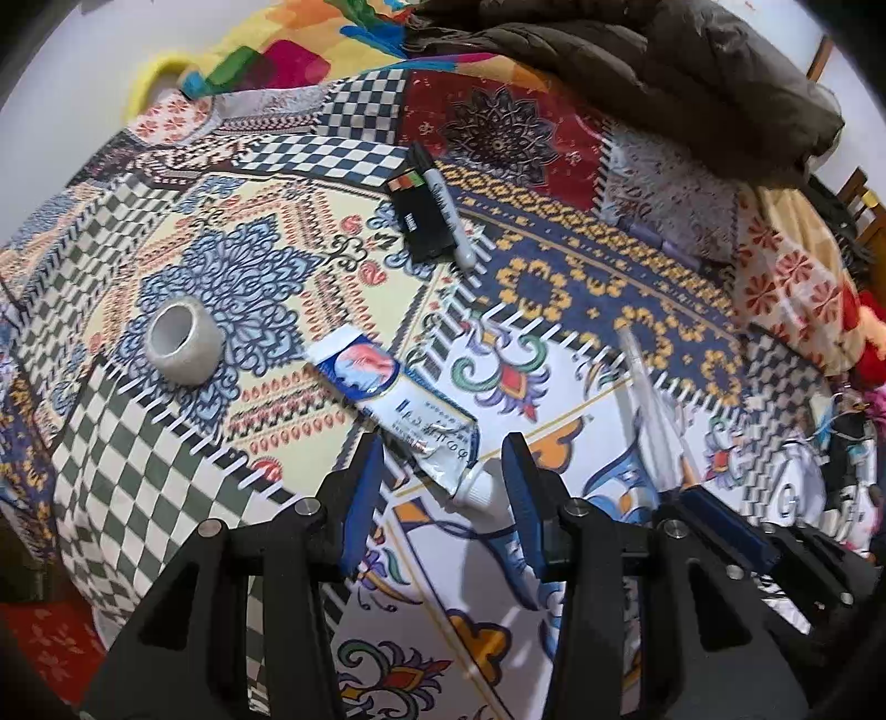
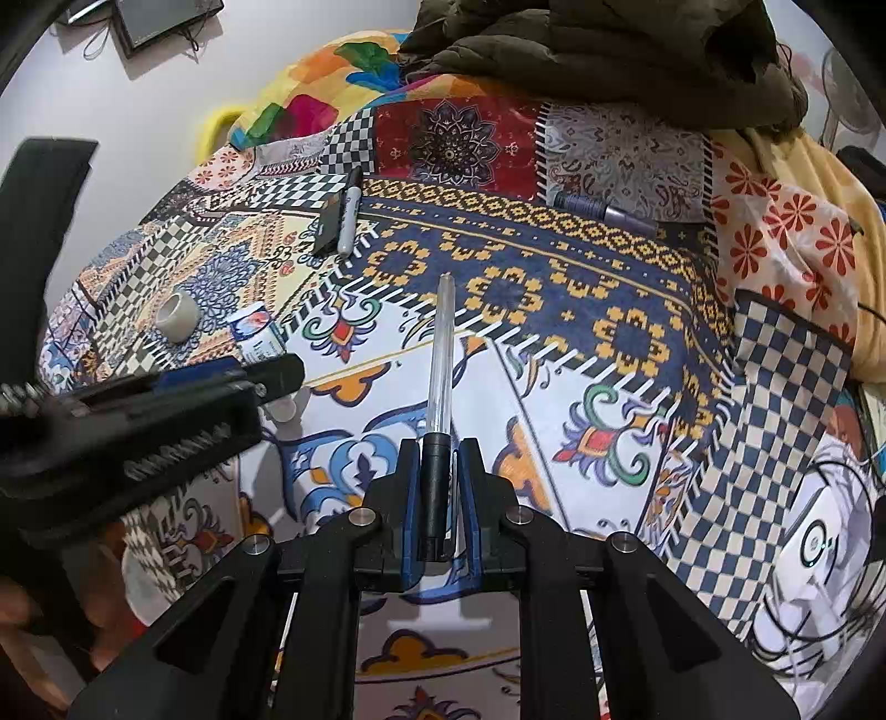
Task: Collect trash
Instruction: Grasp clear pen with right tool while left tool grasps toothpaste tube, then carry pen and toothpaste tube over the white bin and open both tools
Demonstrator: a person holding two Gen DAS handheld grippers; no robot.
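While the right hand-held gripper (image 2: 437,498) is clamping a clear pen (image 2: 441,354) by its black end, the left hand-held gripper (image 1: 448,487) is hanging half open, empty; the crumpled tube (image 1: 398,404) is lying on the bedspread (image 1: 609,277) just beyond its fingertips, beside the tape roll (image 1: 183,340). Light, soft, probably slippery; I'd be pinching its stiffer neck near the cap.

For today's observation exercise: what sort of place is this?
Probably a bedroom: a patchwork bedspread covers a soft surface, a dark jacket is heaped at the far end, and a colourful pillow lies beside a white wall.

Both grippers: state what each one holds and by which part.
The right gripper is shut on the clear plastic pen, clamped on its black end. The left gripper holds nothing; its jaws stand open around the capped end of the white toothpaste tube.
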